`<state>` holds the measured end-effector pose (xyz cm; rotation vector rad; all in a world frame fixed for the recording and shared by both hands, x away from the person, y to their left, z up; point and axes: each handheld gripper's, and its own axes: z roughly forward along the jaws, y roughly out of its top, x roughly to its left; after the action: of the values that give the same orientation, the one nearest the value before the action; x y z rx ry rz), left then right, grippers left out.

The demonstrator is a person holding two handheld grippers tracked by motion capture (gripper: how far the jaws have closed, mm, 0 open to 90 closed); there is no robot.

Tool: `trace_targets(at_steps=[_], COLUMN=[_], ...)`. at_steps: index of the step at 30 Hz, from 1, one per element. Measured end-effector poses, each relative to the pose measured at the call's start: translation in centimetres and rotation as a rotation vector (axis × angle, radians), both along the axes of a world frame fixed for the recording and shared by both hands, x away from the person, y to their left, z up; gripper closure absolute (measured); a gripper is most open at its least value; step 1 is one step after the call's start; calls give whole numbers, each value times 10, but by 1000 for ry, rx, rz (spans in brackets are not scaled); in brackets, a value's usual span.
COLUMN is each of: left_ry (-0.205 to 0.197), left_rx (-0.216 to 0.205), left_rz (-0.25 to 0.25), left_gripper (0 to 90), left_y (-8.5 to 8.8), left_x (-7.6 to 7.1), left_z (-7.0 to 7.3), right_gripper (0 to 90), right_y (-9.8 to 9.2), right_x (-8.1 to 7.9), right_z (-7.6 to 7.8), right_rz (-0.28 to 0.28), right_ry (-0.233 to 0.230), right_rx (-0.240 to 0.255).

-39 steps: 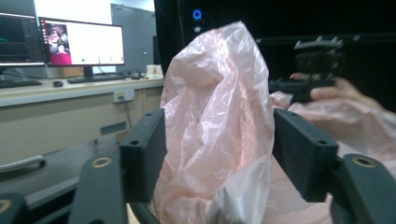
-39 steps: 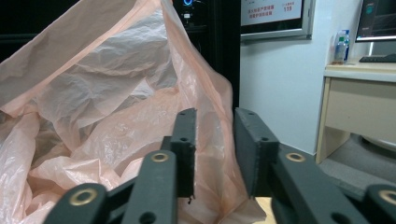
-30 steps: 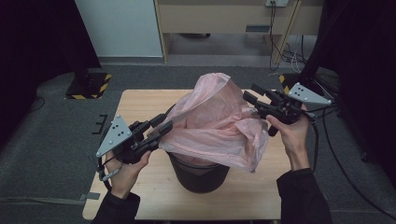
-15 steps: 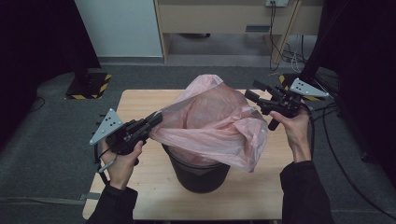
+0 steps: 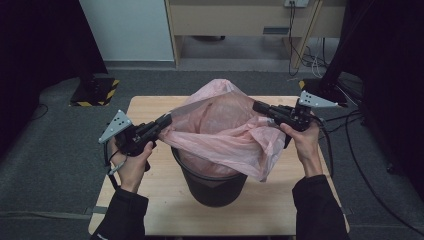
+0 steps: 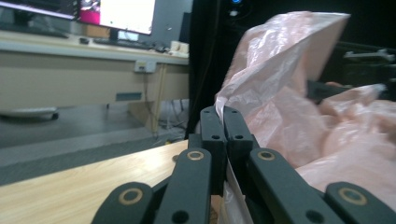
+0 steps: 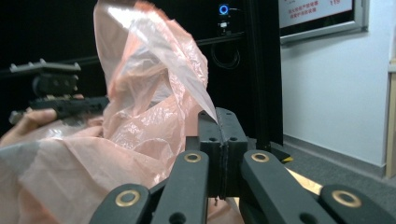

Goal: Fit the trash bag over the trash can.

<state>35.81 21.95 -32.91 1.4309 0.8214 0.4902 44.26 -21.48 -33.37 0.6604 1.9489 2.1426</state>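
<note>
- A black bin [image 5: 210, 177] was seen standing near the middle of the wooden table [image 5: 150, 200], somewhat toward the person's edge; bare table top was left open on both sides of the bin and in front of it.
- Grey floor was seen all round the table, with a yellow-and-black striped base [image 5: 92, 90] well apart from the bin, off the far left corner.
- A pink plastic bag [image 5: 225, 130] was set in the bin, its lower part lining the inside and its upper part billowed up above the rim; a loose flap was draped over the bin's right rim, on the outside.
- No contents could be made out inside the bag.
- The left tool [image 5: 166, 120] was held left of the bin, its jaws pressed together on the bag's left edge [image 6: 224, 105]; the film was seen pinched between them in the left gripper view.
- The right tool [image 5: 257, 106] was held above and right of the bin, its jaws pressed together on the bag's right edge [image 7: 205, 105].
- Both tools' jaws had just been closing, with bag film between them.
- Compared with a second earlier, the left tool had been drawn outward from the bin, and the bag's mouth was stretched wider and lower over the bin.
</note>
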Motion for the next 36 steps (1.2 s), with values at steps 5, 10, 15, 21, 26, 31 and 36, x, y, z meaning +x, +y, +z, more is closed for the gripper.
trace_targets(at_steps=[5,10,15,21,26,31,36], left_ry=[80,116,145,197,249,268,239], left_rx=[0,10,22,46,34,65,78], left_rz=[52,71,92,84,53,82,134], left_gripper=[893,893,893,894,895,897,896], left_y=[3,2,1,-4,-5,-3,-3], left_x=[13,23,31,36,36,37,40], left_z=[-10,-19,-26,-37,-47,-42,-36], right_gripper=[900,900,900,900,900,900,900], right_y=[-11,-13,-6,3,6,9,12], right_x=[-3,-2,1,4,3,1,3], right_z=[1,-5,-19,-30,-38,-40,-39], right_rz=[-3,-96,-161,-207,-222,-251,-289], right_ry=[118,126,132,153,175,178,174], right_rx=[-29,-133,-161,-197,-240,-276,-284])
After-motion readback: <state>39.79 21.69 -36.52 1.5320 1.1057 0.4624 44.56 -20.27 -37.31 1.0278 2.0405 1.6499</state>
